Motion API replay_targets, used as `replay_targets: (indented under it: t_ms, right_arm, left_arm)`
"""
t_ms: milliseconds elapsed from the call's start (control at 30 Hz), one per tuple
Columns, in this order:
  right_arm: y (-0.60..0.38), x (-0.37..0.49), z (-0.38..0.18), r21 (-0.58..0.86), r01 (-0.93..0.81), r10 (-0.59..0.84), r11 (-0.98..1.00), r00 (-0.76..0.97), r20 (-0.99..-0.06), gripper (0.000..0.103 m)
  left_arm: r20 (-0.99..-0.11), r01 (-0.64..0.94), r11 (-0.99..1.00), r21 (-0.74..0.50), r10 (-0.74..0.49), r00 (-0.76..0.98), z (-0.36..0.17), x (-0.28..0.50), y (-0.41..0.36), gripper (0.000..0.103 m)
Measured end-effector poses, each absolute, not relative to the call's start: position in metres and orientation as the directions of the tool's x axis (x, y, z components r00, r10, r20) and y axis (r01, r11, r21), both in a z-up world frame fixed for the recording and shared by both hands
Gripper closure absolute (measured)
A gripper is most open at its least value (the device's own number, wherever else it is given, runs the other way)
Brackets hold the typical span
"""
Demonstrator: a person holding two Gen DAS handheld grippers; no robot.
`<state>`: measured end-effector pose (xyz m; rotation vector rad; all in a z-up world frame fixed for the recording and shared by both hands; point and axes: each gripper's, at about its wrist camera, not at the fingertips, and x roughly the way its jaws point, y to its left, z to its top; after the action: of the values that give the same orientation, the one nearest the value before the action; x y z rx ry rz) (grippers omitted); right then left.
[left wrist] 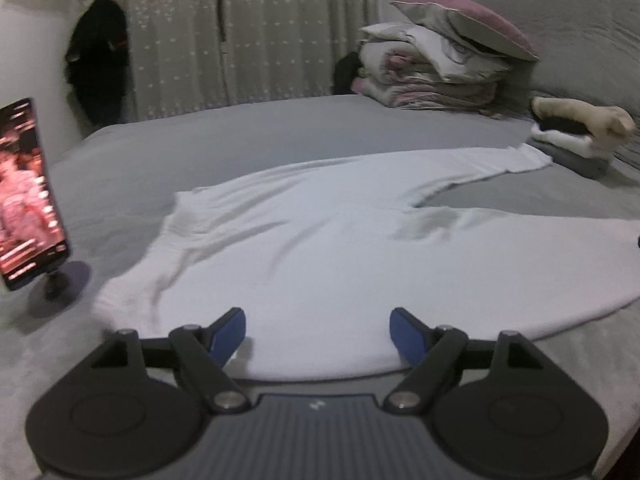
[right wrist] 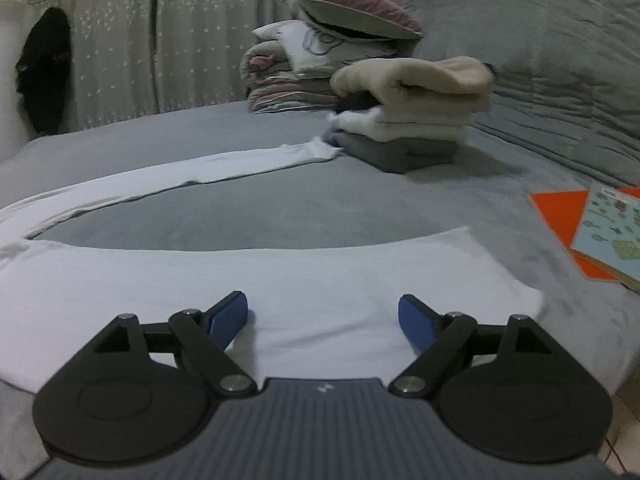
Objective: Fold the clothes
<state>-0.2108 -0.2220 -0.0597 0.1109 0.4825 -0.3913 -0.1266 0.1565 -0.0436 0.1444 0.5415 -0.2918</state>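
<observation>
The left hand-held gripper [left wrist: 318,330] is hovering over the near edge of the pale white long-legged cotton garment [left wrist: 340,248], its blue-padded jaws standing wide with nothing between them. The right hand-held gripper [right wrist: 323,318] is likewise standing wide and empty, over the garment's nearer leg [right wrist: 280,276]. The garment is lying spread flat on the grey-sheeted bed [left wrist: 240,136], its two legs splayed apart, the farther leg's cuff reaching just beside a small stack of folded cream, white and grey clothes [right wrist: 408,120]. An orange card and a pale blue illustrated booklet [right wrist: 600,232] are lying at the right. A lit phone on a round-based stand [left wrist: 28,192] is standing at the left. Farther back, folded bedding topped by a pink-and-grey cushion [right wrist: 332,48] is resting before patterned curtains [left wrist: 240,32].
</observation>
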Motion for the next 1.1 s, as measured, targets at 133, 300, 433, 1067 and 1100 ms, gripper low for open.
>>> replay_targets:
  t_ms: [133, 300, 433, 1067, 1100]
  right_arm:
    - [-0.189, -0.192, -0.054, 0.037, 0.291, -0.242, 0.956, 0.852, -0.464, 0.018]
    - [-0.142, -0.173, -0.060, 0.035, 0.137, -0.103, 0.990, 0.870, -0.483, 0.018]
    - [-0.123, -0.171, -0.065, -0.024, 0.098, -0.097, 0.995, 0.870, -0.483, 0.016]
    - [-0.153, -0.185, -0.060, 0.011, 0.185, -0.152, 0.983, 0.840, -0.522, 0.011]
    - [-0.152, -0.186, -0.060, 0.009, 0.186, -0.154, 0.982, 0.838, -0.523, 0.011]
  left_arm:
    - [-0.514, 0.301, 0.952, 0.055, -0.232, 0.826, -0.043, -0.123, 0.167, 0.023]
    - [-0.533, 0.319, 0.945, 0.073, -0.233, 0.813, -0.050, -0.117, 0.169, 0.023]
    - [-0.555, 0.320, 0.946, 0.049, -0.241, 0.796, -0.052, -0.116, 0.175, 0.023]
    - [-0.640, 0.229, 0.973, -0.018, -0.187, 0.745, -0.022, -0.106, 0.178, 0.023]
    - [-0.639, 0.226, 0.974, -0.020, -0.186, 0.746, -0.020, -0.106, 0.177, 0.023]
